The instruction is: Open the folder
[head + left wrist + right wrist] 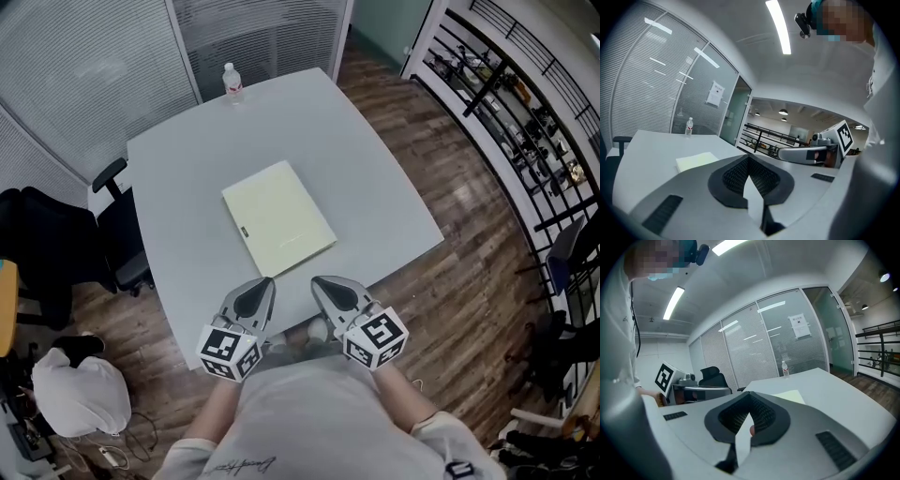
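Note:
A pale yellow folder [278, 217] lies shut and flat in the middle of the grey table [375, 178]. My left gripper [263, 286] and right gripper [319, 283] hover side by side over the table's near edge, just short of the folder and not touching it. Both point toward it. In the left gripper view the jaws of the left gripper [749, 158] meet at the tip with nothing between them, and the folder [696, 161] lies ahead to the left. The right gripper [750, 397] is likewise shut and empty, with the folder [790, 396] just beyond it.
A water bottle [232, 82] stands at the table's far edge. A black office chair [117, 225] sits at the table's left side, with a white bag [80, 394] on the floor behind it. A black railing [525, 112] runs along the right.

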A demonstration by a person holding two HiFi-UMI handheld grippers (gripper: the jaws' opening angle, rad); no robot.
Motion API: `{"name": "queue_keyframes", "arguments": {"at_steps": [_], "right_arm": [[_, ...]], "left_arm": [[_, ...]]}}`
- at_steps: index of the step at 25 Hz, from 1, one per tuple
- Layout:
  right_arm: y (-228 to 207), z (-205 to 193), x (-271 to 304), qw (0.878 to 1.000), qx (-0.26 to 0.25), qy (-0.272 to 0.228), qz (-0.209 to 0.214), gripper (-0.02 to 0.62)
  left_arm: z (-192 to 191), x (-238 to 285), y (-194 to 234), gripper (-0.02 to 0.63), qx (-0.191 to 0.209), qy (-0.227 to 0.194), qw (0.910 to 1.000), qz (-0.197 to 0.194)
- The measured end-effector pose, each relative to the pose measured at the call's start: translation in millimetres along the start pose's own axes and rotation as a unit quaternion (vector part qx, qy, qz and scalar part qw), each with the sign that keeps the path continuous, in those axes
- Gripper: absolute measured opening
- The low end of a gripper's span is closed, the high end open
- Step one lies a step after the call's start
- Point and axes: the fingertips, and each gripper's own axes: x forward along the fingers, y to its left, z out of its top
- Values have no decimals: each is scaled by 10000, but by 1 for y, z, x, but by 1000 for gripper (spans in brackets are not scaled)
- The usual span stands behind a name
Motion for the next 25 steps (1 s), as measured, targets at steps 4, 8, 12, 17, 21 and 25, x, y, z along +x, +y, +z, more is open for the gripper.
{"name": "queue_keyframes", "arguments": {"at_steps": [4,8,12,17,21,25], "right_arm": [[-9,0,1,9999,-34,95,96,20],[-17,-3,5,9997,-34,166,155,20],[-25,-5,8,9996,-28,226,193,20],[-35,-12,19,9991,-46,361,203,20],[-42,-18,26,9986,-137,445,258,20],[-48,-19,31,9981,-253,478,285,20]], "left_arm": [[-2,9,-1,9,-73,-8,9999,84],[-4,18,2,9,-64,27,9999,132],[-6,26,6,9,-67,64,9998,179],[-14,33,14,8,-102,139,9996,219],[-23,39,19,9,-103,218,9994,238],[-27,43,26,8,-99,260,9992,300]]}}
